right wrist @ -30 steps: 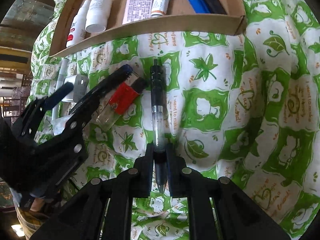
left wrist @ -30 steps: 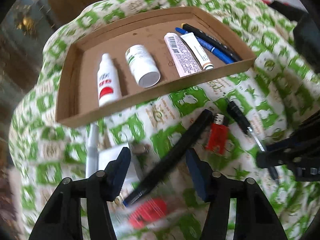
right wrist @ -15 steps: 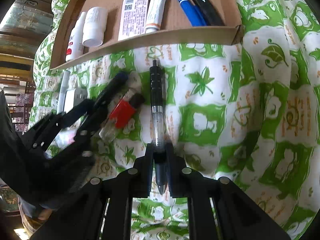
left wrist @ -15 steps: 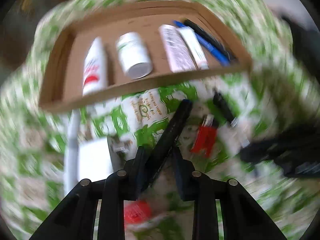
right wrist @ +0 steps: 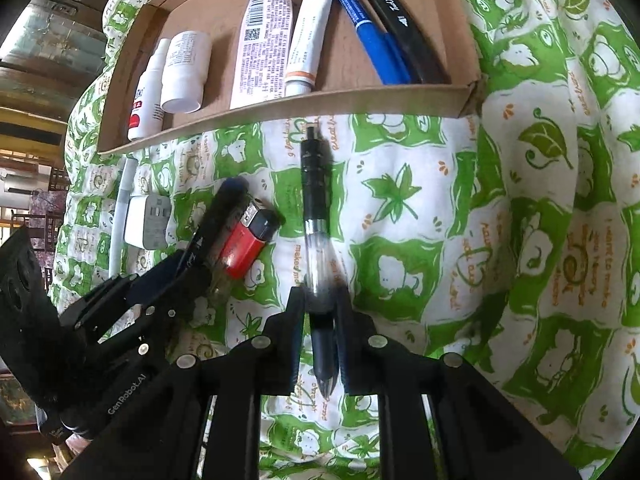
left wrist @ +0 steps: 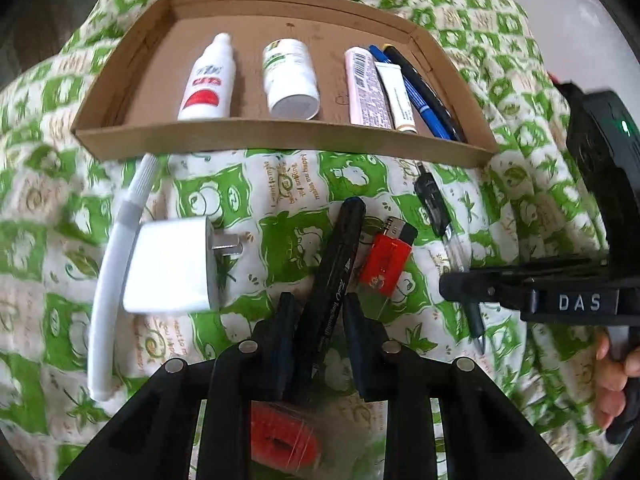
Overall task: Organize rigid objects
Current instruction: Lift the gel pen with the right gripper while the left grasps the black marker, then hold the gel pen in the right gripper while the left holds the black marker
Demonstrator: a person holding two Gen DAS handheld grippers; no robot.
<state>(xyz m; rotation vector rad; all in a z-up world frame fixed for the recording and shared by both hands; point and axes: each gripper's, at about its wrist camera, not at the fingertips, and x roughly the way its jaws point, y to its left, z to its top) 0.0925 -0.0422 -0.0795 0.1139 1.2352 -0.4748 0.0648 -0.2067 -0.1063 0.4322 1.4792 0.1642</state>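
Observation:
A cardboard tray [left wrist: 280, 140] [right wrist: 360, 98] lies on a green-and-white cloth. It holds two white bottles, two tubes, a blue pen and a black marker. My left gripper [left wrist: 316, 312] is shut on a black marker [left wrist: 338, 264] that points toward the tray. My right gripper [right wrist: 318, 304] is shut on a clear-barrelled black pen [right wrist: 314, 200], its tip toward me. In the left wrist view the right gripper [left wrist: 452, 288] grips that pen [left wrist: 432, 204] at the right. In the right wrist view the left gripper [right wrist: 188, 276] shows at the left.
A red lighter [left wrist: 386, 256] [right wrist: 244, 246] lies between marker and pen. A white charger plug [left wrist: 172, 266] [right wrist: 146, 220] and a white pen [left wrist: 116, 264] lie left of them. A red object [left wrist: 284, 436] shows under my left gripper.
My left gripper closed on the black marker and lifted its view toward the tray. The right gripper kept its hold on the pen and moved slightly toward the tray.

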